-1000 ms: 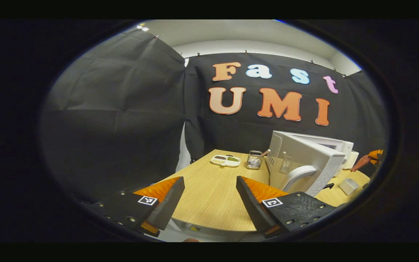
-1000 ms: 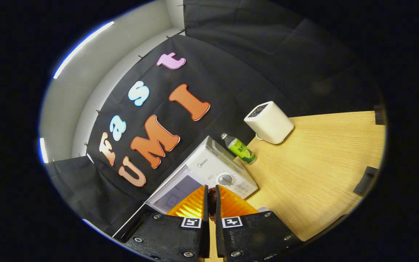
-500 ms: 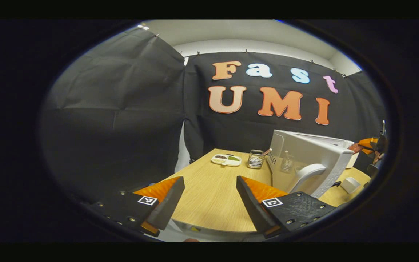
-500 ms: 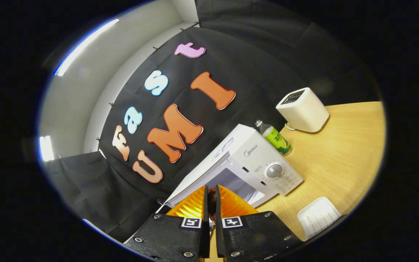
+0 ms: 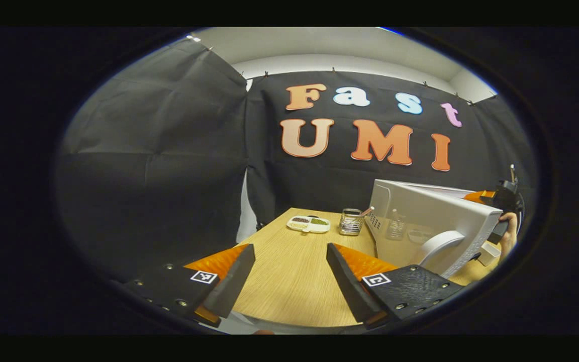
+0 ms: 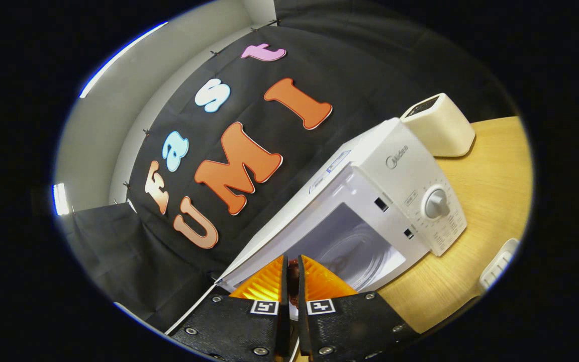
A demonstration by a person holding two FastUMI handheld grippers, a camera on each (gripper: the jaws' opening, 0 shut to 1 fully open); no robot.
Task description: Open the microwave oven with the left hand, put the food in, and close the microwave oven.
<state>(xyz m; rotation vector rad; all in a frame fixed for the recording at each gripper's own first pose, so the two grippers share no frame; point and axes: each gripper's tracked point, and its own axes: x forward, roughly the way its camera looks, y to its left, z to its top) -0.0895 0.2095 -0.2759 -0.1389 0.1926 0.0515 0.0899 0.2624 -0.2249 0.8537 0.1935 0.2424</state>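
Observation:
The white microwave (image 6: 395, 176) stands on the wooden table with its door (image 5: 430, 213) swung wide open, the curved handle (image 5: 438, 244) facing my left gripper. Its lit cavity (image 6: 350, 246) with the glass plate lies just ahead of my right gripper (image 6: 292, 261). That gripper is shut on a small dark reddish piece of food (image 6: 293, 271), mostly hidden between the fingers. My left gripper (image 5: 289, 261) hangs open over the table's near edge, left of the door, holding nothing. In the left gripper view the right gripper (image 5: 490, 197) and a hand (image 5: 508, 236) show beyond the door.
A white divided dish (image 5: 309, 223) and a glass jar (image 5: 351, 222) sit at the back of the table (image 5: 289, 286). A cream box-shaped appliance (image 6: 440, 128) stands behind the microwave, and a white ribbed tray (image 6: 500, 259) lies right of it.
My right gripper has carried the food closer to the open cavity, and the microwave now looms larger and hides the green bottle. The left gripper stays open, nearly still.

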